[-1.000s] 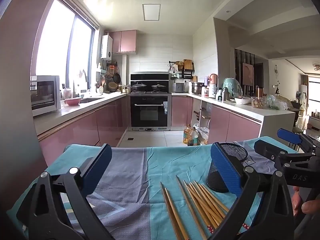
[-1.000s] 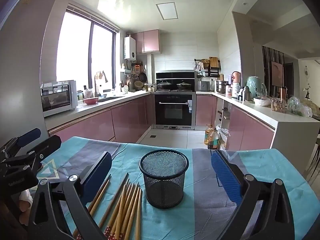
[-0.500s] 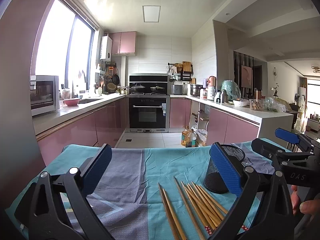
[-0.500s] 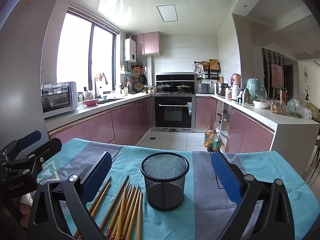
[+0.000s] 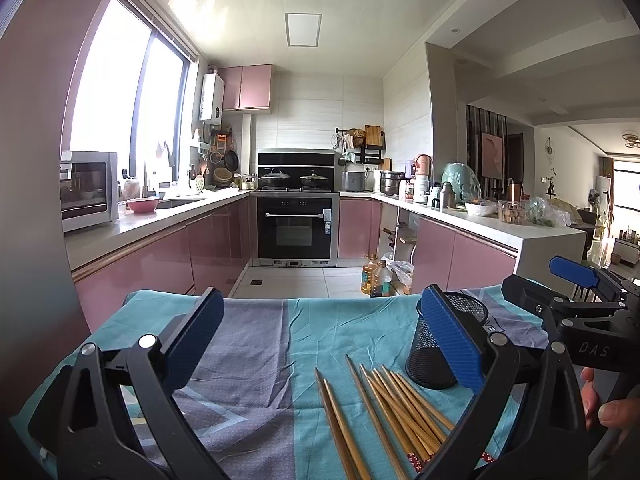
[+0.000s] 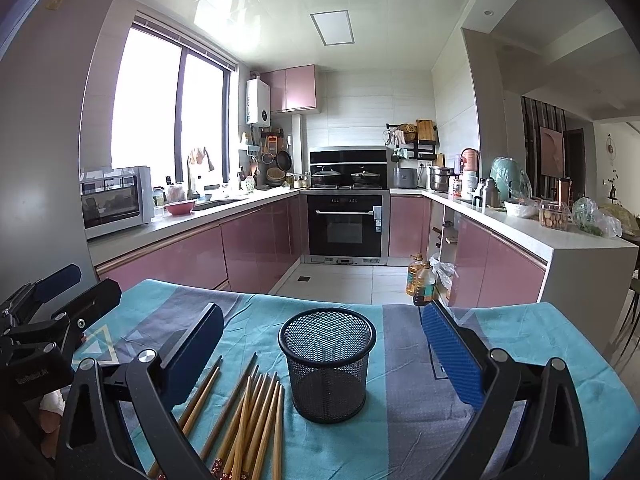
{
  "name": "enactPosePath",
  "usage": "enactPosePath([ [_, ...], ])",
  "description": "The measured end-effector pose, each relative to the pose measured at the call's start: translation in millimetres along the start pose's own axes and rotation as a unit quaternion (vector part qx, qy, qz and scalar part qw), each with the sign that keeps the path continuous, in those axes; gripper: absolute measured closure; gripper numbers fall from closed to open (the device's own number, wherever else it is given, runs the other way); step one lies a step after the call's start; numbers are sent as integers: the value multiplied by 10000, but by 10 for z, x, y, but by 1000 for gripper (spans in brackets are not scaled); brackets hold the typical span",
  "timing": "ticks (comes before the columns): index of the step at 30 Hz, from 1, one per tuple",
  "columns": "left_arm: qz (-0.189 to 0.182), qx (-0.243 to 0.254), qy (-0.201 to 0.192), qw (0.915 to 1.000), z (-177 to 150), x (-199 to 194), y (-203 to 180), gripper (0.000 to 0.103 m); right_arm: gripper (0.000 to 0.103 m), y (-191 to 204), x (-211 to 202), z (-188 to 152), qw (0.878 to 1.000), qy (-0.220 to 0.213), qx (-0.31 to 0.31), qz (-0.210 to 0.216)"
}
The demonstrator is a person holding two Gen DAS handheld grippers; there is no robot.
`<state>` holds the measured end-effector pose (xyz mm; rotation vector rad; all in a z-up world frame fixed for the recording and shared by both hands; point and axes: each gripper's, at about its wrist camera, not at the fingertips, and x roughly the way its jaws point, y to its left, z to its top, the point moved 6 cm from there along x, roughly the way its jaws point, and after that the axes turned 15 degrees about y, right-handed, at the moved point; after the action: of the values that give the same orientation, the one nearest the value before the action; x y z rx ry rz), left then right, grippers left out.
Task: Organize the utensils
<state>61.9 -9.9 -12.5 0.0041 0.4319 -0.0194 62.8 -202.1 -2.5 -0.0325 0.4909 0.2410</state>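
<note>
Wooden chopsticks (image 6: 248, 412) all lie just left of the empty mesh cup (image 6: 328, 364); both grippers, left (image 5: 320, 344) and right (image 6: 324, 344), hover spread, holding nothing.

Pink cabinets (image 5: 212, 240), bright window (image 5: 120, 92)

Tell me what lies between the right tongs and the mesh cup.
Nothing but bare tablecloth. In the right wrist view the open right tongs frame the mesh cup, with only cloth before it. The chopsticks lie to its left, beside the cup.
</note>
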Motion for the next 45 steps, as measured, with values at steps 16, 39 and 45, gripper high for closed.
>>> enactPosePath([
  [16, 3, -6, -37, 10000, 21, -14, -11, 6, 7, 5, 1, 12, 10000, -21, 3, 3],
  [39, 13, -12, -90, 10000, 9, -61, 20, 6, 7, 7, -8, 10, 10000, -29, 12, 12],
  [45, 18, -18, -97, 10000, 11, -76, 32, 6, 7, 16, -16, 5, 10000, -47, 17, 11],
])
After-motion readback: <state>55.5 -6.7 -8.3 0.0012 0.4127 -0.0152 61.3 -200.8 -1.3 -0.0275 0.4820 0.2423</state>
